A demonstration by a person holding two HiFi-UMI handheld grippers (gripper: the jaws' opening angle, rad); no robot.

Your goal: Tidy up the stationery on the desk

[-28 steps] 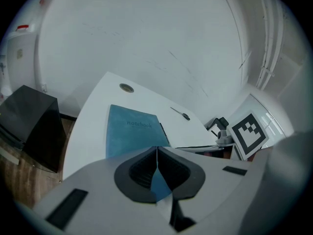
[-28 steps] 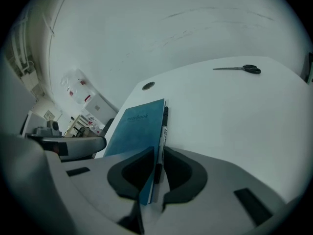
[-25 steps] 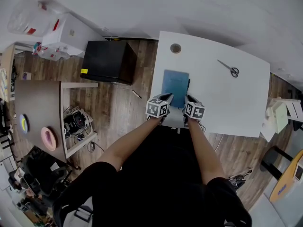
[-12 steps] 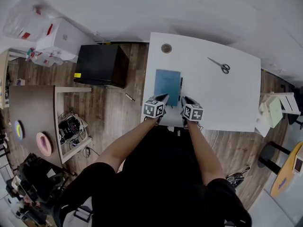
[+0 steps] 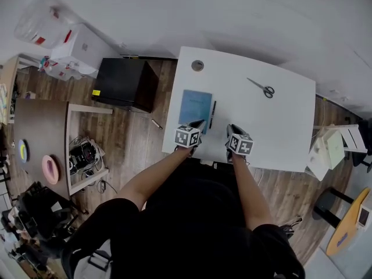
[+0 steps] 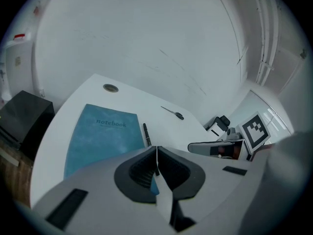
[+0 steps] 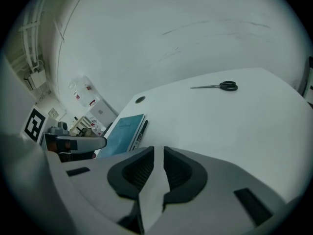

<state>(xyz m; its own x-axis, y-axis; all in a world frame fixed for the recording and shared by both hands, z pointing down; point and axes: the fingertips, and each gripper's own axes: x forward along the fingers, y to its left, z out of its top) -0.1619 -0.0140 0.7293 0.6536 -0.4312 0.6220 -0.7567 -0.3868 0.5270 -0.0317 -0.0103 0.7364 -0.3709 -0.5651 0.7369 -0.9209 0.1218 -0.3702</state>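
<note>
l gripper [image 5: 200, 123] closed, r gripper [image 5: 233, 128] barely ajar, both empty; notebook [image 5: 195, 103] by left edge of desk [image 5: 264, 127].

on the bench [image 5: 273, 127] we count one blue notebook [image 5: 195, 104] near its left edge, one black pen [image 5: 212, 114] just beside the notebook, one pair of scissors [image 5: 261, 88] toward the far right corner, one round grommet [image 5: 197, 65] at the far left corner.
</note>
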